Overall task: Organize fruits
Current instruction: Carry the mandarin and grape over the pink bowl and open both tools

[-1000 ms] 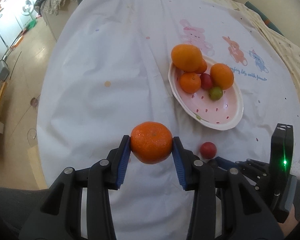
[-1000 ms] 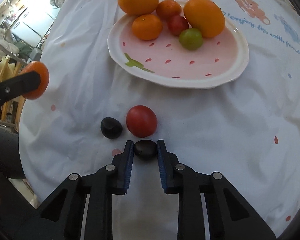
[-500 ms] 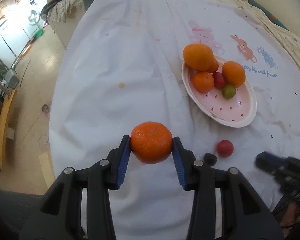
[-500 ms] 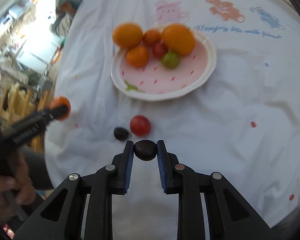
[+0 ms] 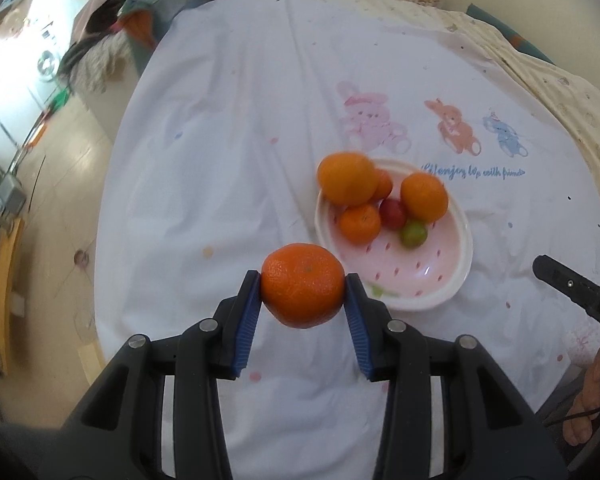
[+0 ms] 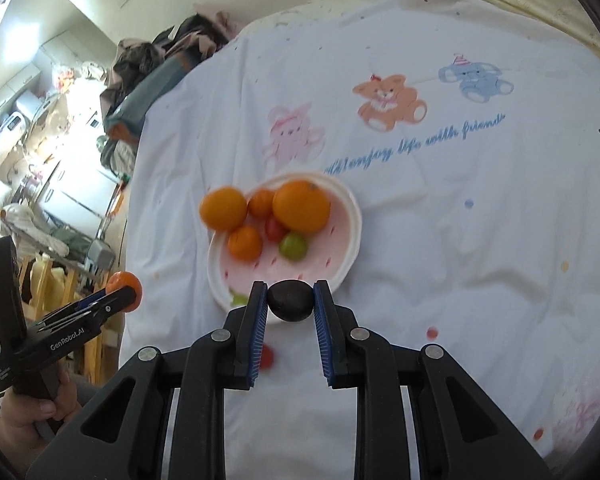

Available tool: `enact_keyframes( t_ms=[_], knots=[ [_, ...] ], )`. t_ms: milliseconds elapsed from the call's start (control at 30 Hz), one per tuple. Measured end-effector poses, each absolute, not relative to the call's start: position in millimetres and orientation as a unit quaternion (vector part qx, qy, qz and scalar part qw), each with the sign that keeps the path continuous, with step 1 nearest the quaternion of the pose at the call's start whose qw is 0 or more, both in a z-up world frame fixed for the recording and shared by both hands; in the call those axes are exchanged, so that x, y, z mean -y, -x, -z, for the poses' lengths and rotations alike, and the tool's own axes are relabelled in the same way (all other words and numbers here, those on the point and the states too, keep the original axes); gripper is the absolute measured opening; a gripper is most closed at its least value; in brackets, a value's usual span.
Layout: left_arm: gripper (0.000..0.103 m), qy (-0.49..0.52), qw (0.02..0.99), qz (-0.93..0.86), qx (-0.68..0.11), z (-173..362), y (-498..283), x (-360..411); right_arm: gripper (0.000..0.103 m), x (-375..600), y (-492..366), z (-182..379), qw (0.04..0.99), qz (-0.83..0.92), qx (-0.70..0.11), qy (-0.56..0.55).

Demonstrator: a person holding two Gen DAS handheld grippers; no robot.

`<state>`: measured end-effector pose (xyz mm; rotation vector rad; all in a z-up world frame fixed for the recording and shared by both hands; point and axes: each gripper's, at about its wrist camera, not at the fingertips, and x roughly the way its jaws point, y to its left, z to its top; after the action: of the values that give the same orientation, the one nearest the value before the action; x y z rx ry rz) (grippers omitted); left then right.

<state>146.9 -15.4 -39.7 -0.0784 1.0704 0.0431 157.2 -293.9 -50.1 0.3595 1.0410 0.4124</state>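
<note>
Both claws carry fruit above the tabletop: the left claw (image 5: 302, 286) clenched on a mandarin (image 5: 302, 285), the right claw (image 6: 290, 301) on a dark plum (image 6: 290, 301), with the plate (image 6: 350, 236) ahead of and below each, the right apparently nearer.

This is a lived-in home. The surface (image 6: 460, 240) is draped with a white cloth printed with cartoon bears and blue cursive lettering (image 6: 416, 142), over a cream speckled cover (image 5: 540, 68). A heap of rumpled clothes (image 6: 168, 64) lies at its far edge. Beyond, white household appliances (image 6: 76, 196), cluttered shelves, a wooden yellow chair frame (image 5: 4, 280) and a pale tiled floor (image 5: 60, 184) show a domestic room.
</note>
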Motion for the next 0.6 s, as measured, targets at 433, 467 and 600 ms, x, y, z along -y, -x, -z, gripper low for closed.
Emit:
enact_keyframes(
  t_ms=[433,467,600],
  knots=[
    [0.037,0.006,0.854,0.044,-0.519,60.9,-210.0,64.4,0.025,291.6,-218.6,70.3,0.822,-0.194,-0.511,-0.16],
    [0.037,0.01,0.851,0.049,-0.523,66.8,-213.3,66.3,0.025,291.1,-223.8,73.3,0.82,-0.195,-0.514,-0.159],
    [0.037,0.046,0.835,0.067,-0.545,87.2,-220.2,63.5,0.025,289.2,-240.9,85.9,0.812,-0.196,-0.527,-0.156]
  ],
)
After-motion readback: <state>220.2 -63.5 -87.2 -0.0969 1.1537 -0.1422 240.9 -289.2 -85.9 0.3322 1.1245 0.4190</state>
